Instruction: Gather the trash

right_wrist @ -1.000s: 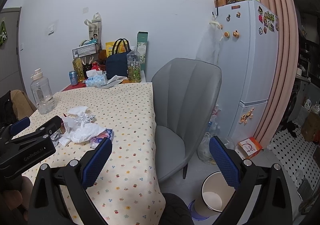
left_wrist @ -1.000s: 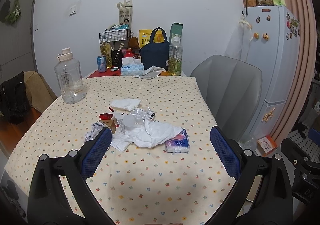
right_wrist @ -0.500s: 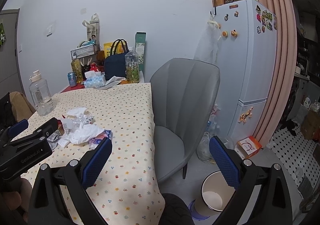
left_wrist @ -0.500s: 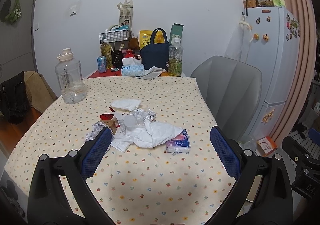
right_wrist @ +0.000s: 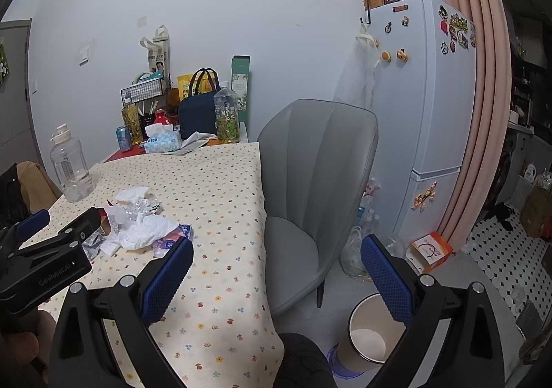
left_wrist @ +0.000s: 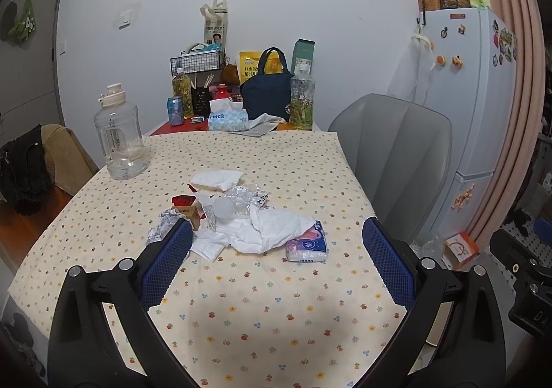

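A heap of trash lies mid-table: crumpled white tissues (left_wrist: pixel 272 227), a clear plastic wrapper (left_wrist: pixel 241 196), foil (left_wrist: pixel 162 226), a small red-brown box (left_wrist: pixel 188 210) and a pink-blue tissue pack (left_wrist: pixel 307 245). The heap also shows in the right wrist view (right_wrist: pixel 145 226). My left gripper (left_wrist: pixel 276 264) is open and empty, just short of the heap. My right gripper (right_wrist: pixel 276 279) is open and empty, at the table's right edge. A white bin (right_wrist: pixel 369 336) stands on the floor below it. The left gripper also shows in the right wrist view (right_wrist: pixel 51 239).
A big clear jug (left_wrist: pixel 119 139) stands at the table's left. Bottles, a can, a tissue box (left_wrist: pixel 227 119) and a navy bag (left_wrist: pixel 267 95) crowd the far end. A grey chair (right_wrist: pixel 317 188) stands right of the table, a fridge (right_wrist: pixel 434 119) beyond it.
Both grippers stay open. The right wrist view has drifted slightly left; the left view is nearly unchanged.
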### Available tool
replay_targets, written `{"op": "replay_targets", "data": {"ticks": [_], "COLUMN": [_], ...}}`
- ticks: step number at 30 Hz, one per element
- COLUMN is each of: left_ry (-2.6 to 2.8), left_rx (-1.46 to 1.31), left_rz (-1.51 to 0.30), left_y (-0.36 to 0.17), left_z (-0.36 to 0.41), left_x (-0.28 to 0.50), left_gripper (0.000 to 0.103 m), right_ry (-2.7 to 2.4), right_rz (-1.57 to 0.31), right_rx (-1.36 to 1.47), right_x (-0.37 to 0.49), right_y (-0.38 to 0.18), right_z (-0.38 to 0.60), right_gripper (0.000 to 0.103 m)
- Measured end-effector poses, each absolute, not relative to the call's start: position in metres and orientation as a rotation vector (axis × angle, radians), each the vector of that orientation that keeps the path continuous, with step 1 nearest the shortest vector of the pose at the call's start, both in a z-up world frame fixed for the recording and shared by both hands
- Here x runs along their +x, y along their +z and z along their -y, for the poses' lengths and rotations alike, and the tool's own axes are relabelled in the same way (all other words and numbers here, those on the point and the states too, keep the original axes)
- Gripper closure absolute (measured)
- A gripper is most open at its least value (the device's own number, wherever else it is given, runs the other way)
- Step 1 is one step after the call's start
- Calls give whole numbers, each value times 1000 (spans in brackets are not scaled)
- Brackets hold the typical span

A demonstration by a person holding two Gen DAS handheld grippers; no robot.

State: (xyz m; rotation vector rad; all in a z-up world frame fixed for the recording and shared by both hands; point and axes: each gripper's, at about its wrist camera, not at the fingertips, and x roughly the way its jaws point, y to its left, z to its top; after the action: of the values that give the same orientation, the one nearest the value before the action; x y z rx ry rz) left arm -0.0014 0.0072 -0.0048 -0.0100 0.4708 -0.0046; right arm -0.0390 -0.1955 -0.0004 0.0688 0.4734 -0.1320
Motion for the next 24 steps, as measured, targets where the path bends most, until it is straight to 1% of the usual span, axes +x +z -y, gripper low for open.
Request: {"op": "replay_targets", "data": {"ticks": [24], "left_ry": [11], "left_rx": [-27], "left_rz": [-488], "left_y": [-6], "left_z": [-16], "left_x": [2], "left_gripper": [5], "right_ry": [-106], "right_rz": [-500], "right_rx": [77], "right_x": [-23], "right_y": [-11], "right_z": [188], "right_gripper": [8]}}
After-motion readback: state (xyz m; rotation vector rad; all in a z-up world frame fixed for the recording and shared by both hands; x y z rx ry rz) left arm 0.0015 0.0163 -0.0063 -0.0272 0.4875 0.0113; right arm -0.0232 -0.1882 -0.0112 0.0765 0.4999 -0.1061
